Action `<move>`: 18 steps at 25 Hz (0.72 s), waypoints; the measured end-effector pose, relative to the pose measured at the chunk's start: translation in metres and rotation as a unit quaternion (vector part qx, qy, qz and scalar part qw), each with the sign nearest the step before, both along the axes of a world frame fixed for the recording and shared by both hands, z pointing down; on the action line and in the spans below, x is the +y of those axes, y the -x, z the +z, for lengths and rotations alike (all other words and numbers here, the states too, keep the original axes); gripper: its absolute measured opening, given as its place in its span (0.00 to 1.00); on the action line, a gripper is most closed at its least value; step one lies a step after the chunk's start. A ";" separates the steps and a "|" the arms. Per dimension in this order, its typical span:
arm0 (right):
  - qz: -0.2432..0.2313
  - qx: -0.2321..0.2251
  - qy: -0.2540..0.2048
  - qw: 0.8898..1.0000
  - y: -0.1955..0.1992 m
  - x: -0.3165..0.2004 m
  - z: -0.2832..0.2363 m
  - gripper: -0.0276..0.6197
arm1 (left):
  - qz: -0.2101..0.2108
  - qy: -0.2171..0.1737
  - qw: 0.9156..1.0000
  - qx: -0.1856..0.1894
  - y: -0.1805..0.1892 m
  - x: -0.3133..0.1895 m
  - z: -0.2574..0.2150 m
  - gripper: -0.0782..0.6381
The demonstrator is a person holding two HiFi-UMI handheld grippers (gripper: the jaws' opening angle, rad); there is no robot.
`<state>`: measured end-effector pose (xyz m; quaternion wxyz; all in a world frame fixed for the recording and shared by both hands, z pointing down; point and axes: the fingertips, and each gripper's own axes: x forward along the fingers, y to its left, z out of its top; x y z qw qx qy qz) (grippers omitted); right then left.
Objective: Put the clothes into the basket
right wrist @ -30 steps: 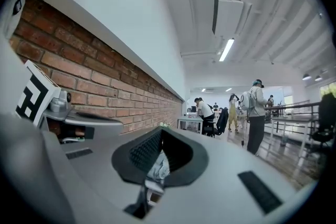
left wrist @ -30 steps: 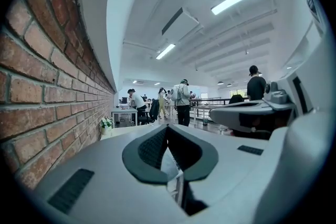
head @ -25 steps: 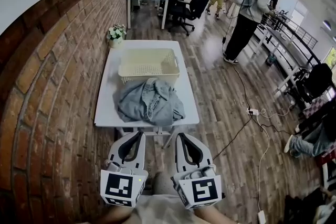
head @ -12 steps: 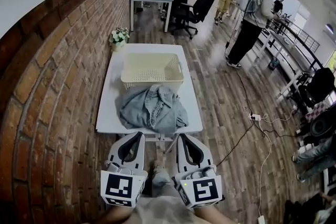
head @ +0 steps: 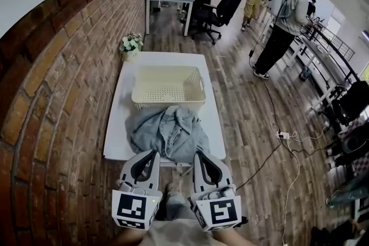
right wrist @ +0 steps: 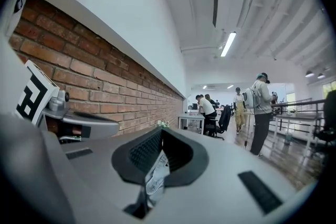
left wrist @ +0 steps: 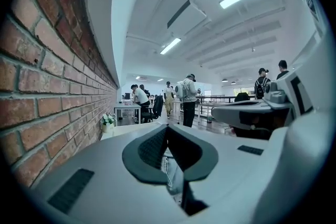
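Denim garment (head: 169,132) lies heaped on the table (head: 123,98), against the basket's (head: 167,71) near wall. Left gripper (head: 148,156) and right gripper (head: 202,157) hover beyond the garment from the basket, both jaw pairs together and empty. Recommended: part jaws first, pinch thick folds either side, lift clear of the basket rim.

White rectangular table (head: 214,124) stands on a wood-plank floor (head: 242,101), its left long edge along the brick wall (head: 69,95).

On the top:
- Cream perforated basket (head: 155,105) on the far half, upright, mouth open, roughly centred left to right.
- Crumpled blue denim garment (head: 170,135) on the near half, its far edge touching the basket's near wall and its near edge reaching the table's near edge.
- Small flower pot (head: 131,45) at the far left corner; whether it rests on the top or just behind is unclear.
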<state>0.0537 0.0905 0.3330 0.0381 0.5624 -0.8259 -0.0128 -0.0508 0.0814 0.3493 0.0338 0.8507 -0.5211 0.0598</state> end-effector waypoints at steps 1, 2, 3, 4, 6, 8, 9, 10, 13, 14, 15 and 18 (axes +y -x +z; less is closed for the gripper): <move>-0.003 0.002 0.001 1.000 0.002 -0.007 0.001 0.05 | -0.001 0.002 1.000 -0.001 0.000 -0.008 0.002 0.12; -0.006 0.004 0.003 1.000 0.003 -0.015 0.002 0.05 | -0.002 0.005 1.000 -0.002 0.000 -0.015 0.004 0.12; -0.007 0.006 0.006 1.000 0.004 -0.022 0.003 0.05 | -0.002 0.008 1.000 -0.003 0.001 -0.022 0.007 0.12; -0.006 0.007 0.009 1.000 0.004 -0.030 0.004 0.05 | -0.002 0.011 1.000 -0.003 0.001 -0.030 0.008 0.12; -0.005 0.007 0.014 1.000 0.002 -0.044 0.007 0.05 | -0.004 0.014 1.000 -0.004 0.001 -0.044 0.010 0.12; -0.006 0.006 0.017 1.000 0.000 -0.056 0.009 0.05 | -0.004 0.015 1.000 -0.007 0.000 -0.057 0.009 0.12; -0.005 0.006 0.021 1.000 0.000 -0.062 0.010 0.05 | -0.005 0.016 1.000 -0.008 -0.001 -0.062 0.010 0.12; -0.006 0.007 0.024 1.000 -0.001 -0.067 0.011 0.05 | -0.006 0.019 1.000 -0.009 -0.002 -0.068 0.011 0.12; -0.011 0.012 0.034 0.999 0.000 -0.082 0.015 0.05 | -0.010 0.025 1.000 -0.011 -0.004 -0.081 0.017 0.12; -0.011 0.012 0.037 0.999 -0.001 -0.087 0.017 0.05 | -0.011 0.026 1.000 -0.013 -0.004 -0.085 0.018 0.12; -0.013 0.010 0.038 0.999 -0.002 -0.092 0.018 0.05 | -0.012 0.027 0.999 -0.015 -0.005 -0.088 0.019 0.12; -0.026 0.009 0.040 0.999 -0.004 -0.104 0.021 0.05 | -0.019 0.033 0.999 -0.016 -0.007 -0.099 0.020 0.12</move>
